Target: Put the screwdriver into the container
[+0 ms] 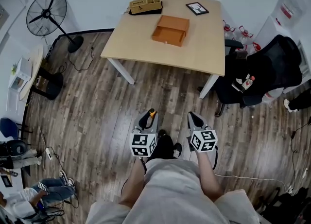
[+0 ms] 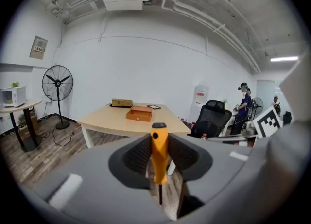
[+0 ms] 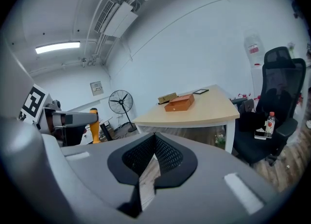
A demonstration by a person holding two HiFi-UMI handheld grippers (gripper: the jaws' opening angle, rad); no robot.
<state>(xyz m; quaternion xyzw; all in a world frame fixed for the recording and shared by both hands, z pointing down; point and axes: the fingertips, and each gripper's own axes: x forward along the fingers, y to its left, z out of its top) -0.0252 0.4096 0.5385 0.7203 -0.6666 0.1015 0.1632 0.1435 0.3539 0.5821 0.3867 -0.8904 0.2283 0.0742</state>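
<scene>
Screwdriver (image 2: pixel 159 152), orange-handled with a thin dark shaft, is being gripped upright between the ribbed black jaws of the left gripper (image 1: pixel 146 118). The right gripper (image 3: pixel 154 138) is being held with its jaws closed on nothing. Well ahead across plank flooring (image 1: pixel 160 89), an orange-brown boxy container (image 1: pixel 170 29) is sitting on the pale wooden table (image 1: pixel 141 43), near a black office chair (image 1: pixel 272 67).

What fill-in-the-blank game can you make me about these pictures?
1. The left gripper is shut on a screwdriver whose handle is coloured ____.
2. The right gripper has its fingers together, with ____ between them.
3. The brown box sits on a table whose legs are coloured ____.

Missing words: orange; nothing; white.
</scene>
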